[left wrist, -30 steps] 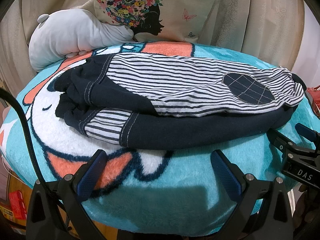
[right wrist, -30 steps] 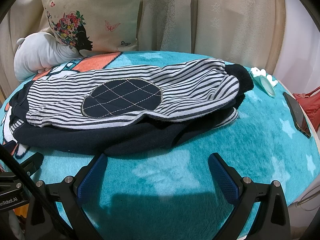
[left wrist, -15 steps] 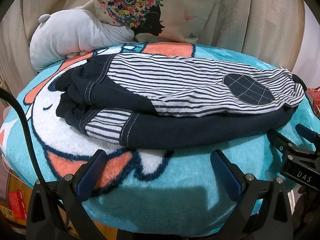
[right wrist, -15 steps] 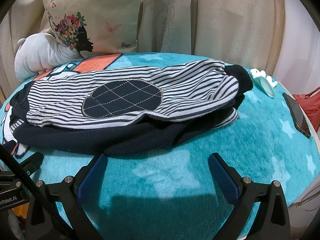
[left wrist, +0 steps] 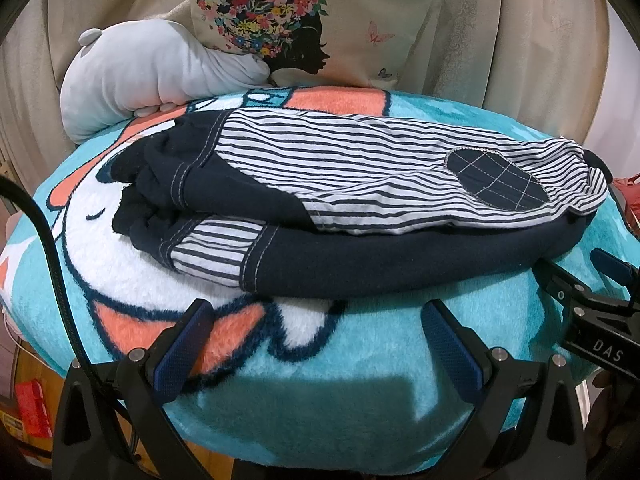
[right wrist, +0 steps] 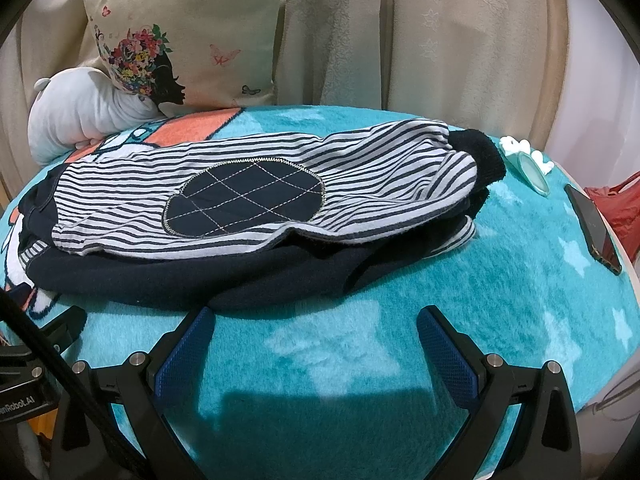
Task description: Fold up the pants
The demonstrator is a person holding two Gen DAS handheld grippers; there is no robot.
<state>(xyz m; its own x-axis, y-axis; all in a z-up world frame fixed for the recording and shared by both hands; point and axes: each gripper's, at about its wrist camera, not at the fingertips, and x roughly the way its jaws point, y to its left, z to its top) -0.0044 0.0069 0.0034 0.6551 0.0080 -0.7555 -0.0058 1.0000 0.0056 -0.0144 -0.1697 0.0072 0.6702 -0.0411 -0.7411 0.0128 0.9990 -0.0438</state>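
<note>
Left wrist view first: a fluffy turquoise blanket [left wrist: 360,392] with a cartoon print covers the whole rounded surface, backed by a printed cushion [left wrist: 288,24] and a grey plush toy [left wrist: 144,76]. On the blanket lie the pants [left wrist: 340,208], striped with navy panels, already doubled lengthwise so one leg rests on the other; their long axis runs left to right across both views, waistband end toward the left, knee patch [right wrist: 244,202] and cuffs toward the right. They sit just ahead of both tools, the near navy edge facing the fingers. The left gripper [left wrist: 316,344] has its jaws spread wide and empty, short of the garment, facing the waistband half. The right gripper [right wrist: 316,344] is likewise spread and empty, its left fingertip almost at the dark near edge, so it looks the nearer of the two, facing the patch and cuff half. A crosswise fold probably comes next. A phone [right wrist: 592,228] and a small teal trinket [right wrist: 528,164] lie well apart at the right.
</note>
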